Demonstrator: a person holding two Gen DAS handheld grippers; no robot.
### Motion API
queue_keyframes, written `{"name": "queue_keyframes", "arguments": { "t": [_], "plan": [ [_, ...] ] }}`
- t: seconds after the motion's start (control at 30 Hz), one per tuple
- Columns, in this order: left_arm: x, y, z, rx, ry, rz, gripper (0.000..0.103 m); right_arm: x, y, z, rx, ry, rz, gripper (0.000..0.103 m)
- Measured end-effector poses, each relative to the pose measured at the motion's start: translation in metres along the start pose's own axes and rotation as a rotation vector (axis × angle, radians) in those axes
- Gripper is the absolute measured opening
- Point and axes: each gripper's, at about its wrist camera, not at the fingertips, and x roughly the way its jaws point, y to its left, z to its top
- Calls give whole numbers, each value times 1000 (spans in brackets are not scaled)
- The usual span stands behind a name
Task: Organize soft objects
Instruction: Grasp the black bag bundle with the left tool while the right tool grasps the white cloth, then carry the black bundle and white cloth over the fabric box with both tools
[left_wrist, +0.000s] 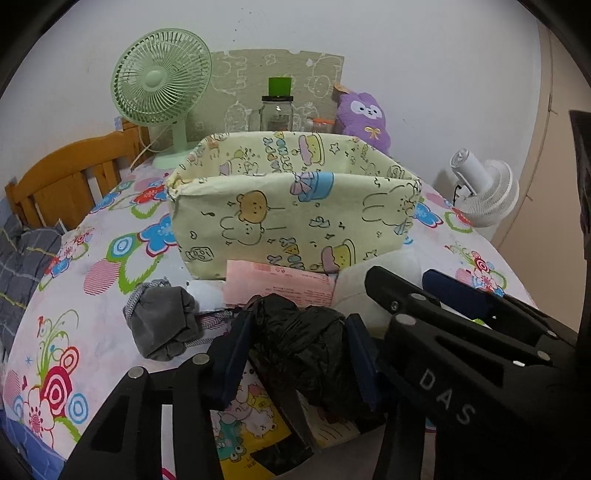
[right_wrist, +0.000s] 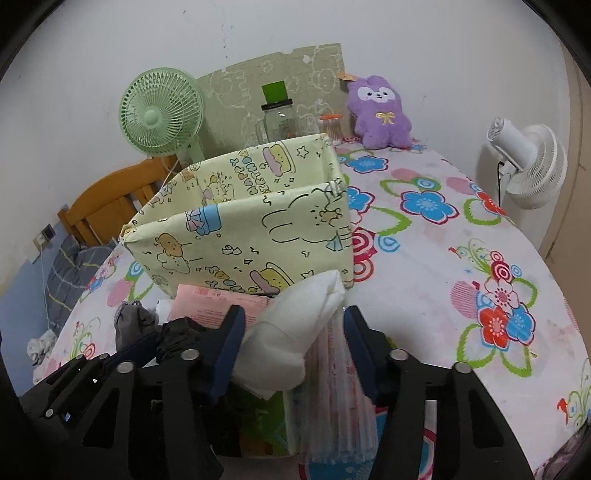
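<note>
Floral sheeting covers the tabletop, which is set against a plain white wall. At centre frame in both views a pale yellow fabric bin printed with cartoon animals stands open-topped and upright. Behind it, along the wall, a green desk fan is noted at upper left, a glass jar with a green item on top at upper centre, and a purple plush toy at upper right. A white fan stands beyond the right edge of the tabletop, and a wooden headboard is seen at left.

Soft items lie in a cluster just in front of the bin: a grey fabric bundle at lower left, a pink packet touching the bin's base, a crumpled black bag and a white soft bundle.

The left claw is clenched on the black bag, both pads pressing its sides. The right claw has the white bundle between its pads; the left pad touches it, while contact at the right pad cannot be confirmed, so a grasp cannot be told.
</note>
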Motion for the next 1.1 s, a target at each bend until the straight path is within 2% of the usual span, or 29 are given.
{"name": "queue_keyframes", "arguments": {
  "t": [0.03,0.1,0.17,0.27,0.5,1.1],
  "plan": [
    [0,1,0,-2,1,-3,51,1,0,1,5,0,7,44],
    [0,1,1,2,-2,-2,50,2,1,1,9,0,8,39],
    [0,1,1,3,-5,-1,50,1,1,2,8,-1,5,29],
    [-2,2,1,-3,-8,-7,48,-1,1,2,8,-6,5,23],
    [-9,4,2,2,-15,-5,44,-10,5,3,4,-31,3,20],
    [-47,-1,18,8,-96,10,44,-53,14,19,-22,-110,-24,20]
  ]
}}
